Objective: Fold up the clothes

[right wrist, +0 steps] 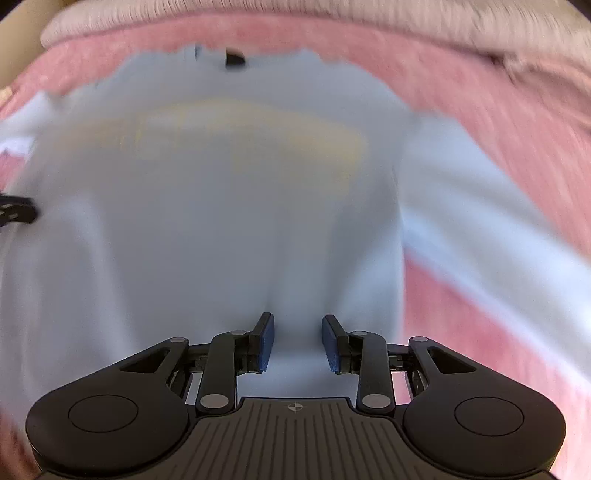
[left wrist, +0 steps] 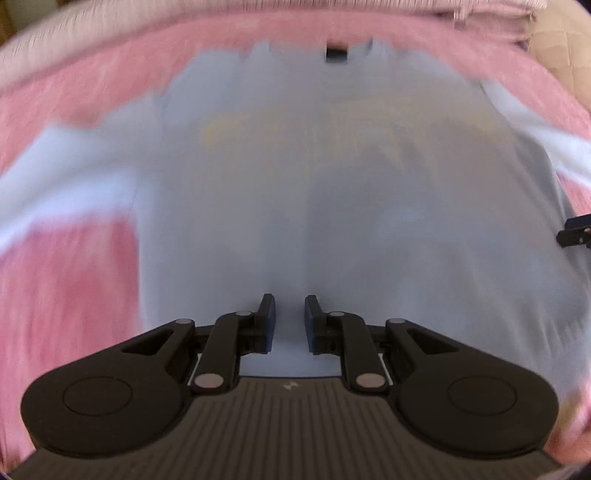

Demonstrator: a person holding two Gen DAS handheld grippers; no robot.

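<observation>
- Left wrist view: a pale blue long-sleeved shirt with a faint yellow print (left wrist: 332, 177) lay spread flat on a pink ribbed bedcover (left wrist: 70, 280), a cream textured blanket (left wrist: 110, 22) bordering the cover beyond the shirt's collar. The black left gripper (left wrist: 290, 321) stood over the shirt's near hem, jaws parted by a narrow gap, cloth showing between them; whether it pinched the fabric was unclear.
- Right wrist view: the black right gripper (right wrist: 297, 341), jaws somewhat wider apart, hovered over the same hem, grasp equally unclear. A sleeve ran right of the shirt (right wrist: 221, 221) across the bedcover (right wrist: 498, 129); the picture was motion-blurred.
</observation>
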